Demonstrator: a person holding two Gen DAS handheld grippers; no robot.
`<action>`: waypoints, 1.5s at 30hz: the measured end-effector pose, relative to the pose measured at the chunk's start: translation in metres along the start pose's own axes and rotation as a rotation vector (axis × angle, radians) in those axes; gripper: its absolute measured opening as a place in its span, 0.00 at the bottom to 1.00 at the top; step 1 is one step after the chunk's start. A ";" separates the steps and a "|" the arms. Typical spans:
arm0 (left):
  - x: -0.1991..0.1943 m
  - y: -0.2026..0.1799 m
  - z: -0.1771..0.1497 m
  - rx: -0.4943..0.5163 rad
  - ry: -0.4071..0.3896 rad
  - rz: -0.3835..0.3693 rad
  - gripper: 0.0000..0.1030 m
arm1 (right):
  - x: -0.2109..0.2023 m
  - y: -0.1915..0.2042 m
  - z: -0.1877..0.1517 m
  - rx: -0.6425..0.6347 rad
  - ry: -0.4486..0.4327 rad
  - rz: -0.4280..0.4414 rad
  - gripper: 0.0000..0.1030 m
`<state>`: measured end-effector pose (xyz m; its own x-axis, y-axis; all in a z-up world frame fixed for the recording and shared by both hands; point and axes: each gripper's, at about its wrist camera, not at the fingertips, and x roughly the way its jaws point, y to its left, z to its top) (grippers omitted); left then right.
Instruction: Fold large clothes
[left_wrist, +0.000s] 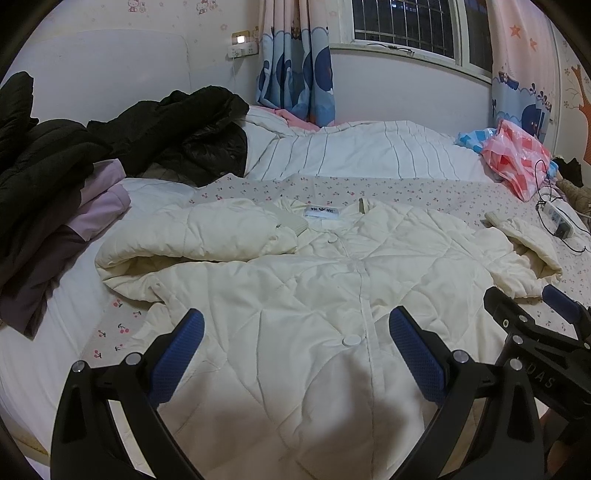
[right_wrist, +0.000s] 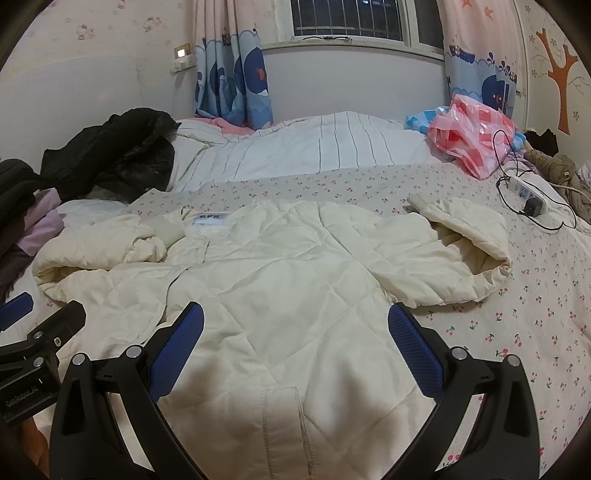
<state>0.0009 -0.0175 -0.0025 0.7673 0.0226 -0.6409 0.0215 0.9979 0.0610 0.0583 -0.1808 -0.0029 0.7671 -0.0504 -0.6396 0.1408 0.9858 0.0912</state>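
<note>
Lying front-up across the middle of the bed (right_wrist: 517, 295), a cream quilted coat (left_wrist: 295, 295) spreads over the cherry-print sheet, its collar and white label (left_wrist: 322, 213) pointing toward the far side where a striped duvet (left_wrist: 369, 151) is bunched. One sleeve (left_wrist: 207, 232) is folded in across the chest, its ribbed cuff just beside the label; the other sleeve (right_wrist: 469, 236) bends outward toward the bed's right edge, cuff lying on the sheet. A round white snap (left_wrist: 351, 340) shows on the closed front placket.

Both tools hover above the coat's lower part. The left hand-held gripper (left_wrist: 295, 358) has its blue-padded fingers spread wide with nothing between them; the right hand-held gripper (right_wrist: 295, 354) is likewise wide open and empty, over the hem area near a pocket seam. They sit just beside each other, each showing at the edge of the other's view.

Along the bed's left edge lie black jackets (left_wrist: 177, 125) and a lilac garment (left_wrist: 103, 206). Near the far right corner sit a pink checked plastic bag (right_wrist: 469, 144) and a white power strip (right_wrist: 526, 195) with a black cable.
</note>
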 end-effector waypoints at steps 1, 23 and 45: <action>0.000 0.001 0.000 0.000 -0.001 0.001 0.93 | 0.001 0.000 0.000 0.001 0.001 0.000 0.94; 0.010 0.004 0.003 -0.023 0.038 -0.010 0.93 | 0.012 0.000 -0.002 -0.019 0.039 -0.014 0.94; 0.048 0.019 0.006 -0.176 0.197 -0.120 0.93 | 0.217 -0.180 0.136 -0.257 0.409 -0.427 0.94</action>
<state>0.0419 0.0026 -0.0275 0.6265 -0.1017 -0.7727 -0.0206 0.9889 -0.1469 0.2839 -0.3907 -0.0544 0.3689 -0.4319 -0.8231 0.1880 0.9019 -0.3889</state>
